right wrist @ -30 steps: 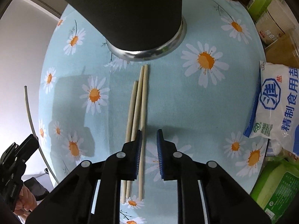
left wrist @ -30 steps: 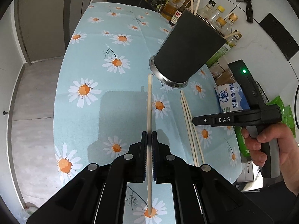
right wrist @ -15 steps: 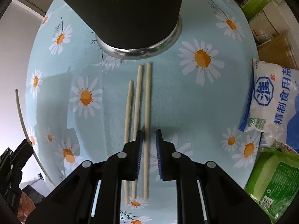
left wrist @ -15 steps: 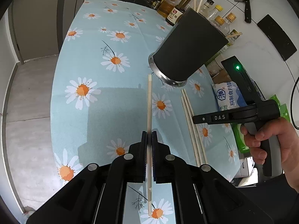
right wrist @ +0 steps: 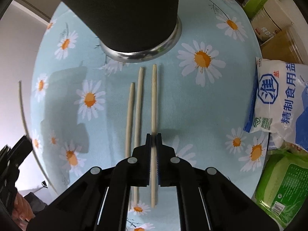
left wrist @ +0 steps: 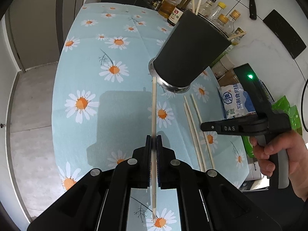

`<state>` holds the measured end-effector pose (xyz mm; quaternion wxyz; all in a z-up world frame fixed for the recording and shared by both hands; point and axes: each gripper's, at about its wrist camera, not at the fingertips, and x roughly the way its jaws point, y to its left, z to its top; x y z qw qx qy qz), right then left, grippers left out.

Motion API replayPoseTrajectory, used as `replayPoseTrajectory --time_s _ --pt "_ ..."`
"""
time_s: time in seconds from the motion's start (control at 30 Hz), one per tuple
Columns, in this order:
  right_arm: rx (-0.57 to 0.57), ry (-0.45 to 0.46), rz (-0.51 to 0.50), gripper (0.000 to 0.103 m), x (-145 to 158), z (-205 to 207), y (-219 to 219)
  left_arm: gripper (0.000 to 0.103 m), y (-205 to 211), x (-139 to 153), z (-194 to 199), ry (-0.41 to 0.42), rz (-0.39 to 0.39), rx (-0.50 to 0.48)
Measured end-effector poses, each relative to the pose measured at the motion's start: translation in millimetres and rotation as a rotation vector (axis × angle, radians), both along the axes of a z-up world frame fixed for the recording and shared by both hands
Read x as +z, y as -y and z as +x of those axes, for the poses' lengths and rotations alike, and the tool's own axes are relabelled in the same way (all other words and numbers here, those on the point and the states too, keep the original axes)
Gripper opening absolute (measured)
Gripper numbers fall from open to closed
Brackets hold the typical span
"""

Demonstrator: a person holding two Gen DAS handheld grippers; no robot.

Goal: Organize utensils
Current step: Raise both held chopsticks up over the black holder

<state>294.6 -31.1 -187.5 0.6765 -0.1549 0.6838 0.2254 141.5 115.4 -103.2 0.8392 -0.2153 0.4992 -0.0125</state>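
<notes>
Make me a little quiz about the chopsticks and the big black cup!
1. True or false: the left gripper is shut on a chopstick.
2. How many chopsticks lie near the right gripper, counting the rightmost chopstick between its fingers? A) two B) three C) five
3. Fill in: the black cup stands on a cloth printed with ____.

Key: 1 true; 2 B; 3 daisies.
</notes>
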Motion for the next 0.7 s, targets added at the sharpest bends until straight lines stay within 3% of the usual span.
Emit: replayPoseTrajectory --time_s 0.37,0.7 --pt "0.043 0.05 0.199 0.006 46.5 -28.9 23.0 0.003 20.9 17.1 20.2 0.016 0.048 -0.079" --pt "0.076 0.097 0.405 0.006 83.6 -47.8 29.1 0.003 27.0 28.2 30.1 0.077 0.037 -0.103"
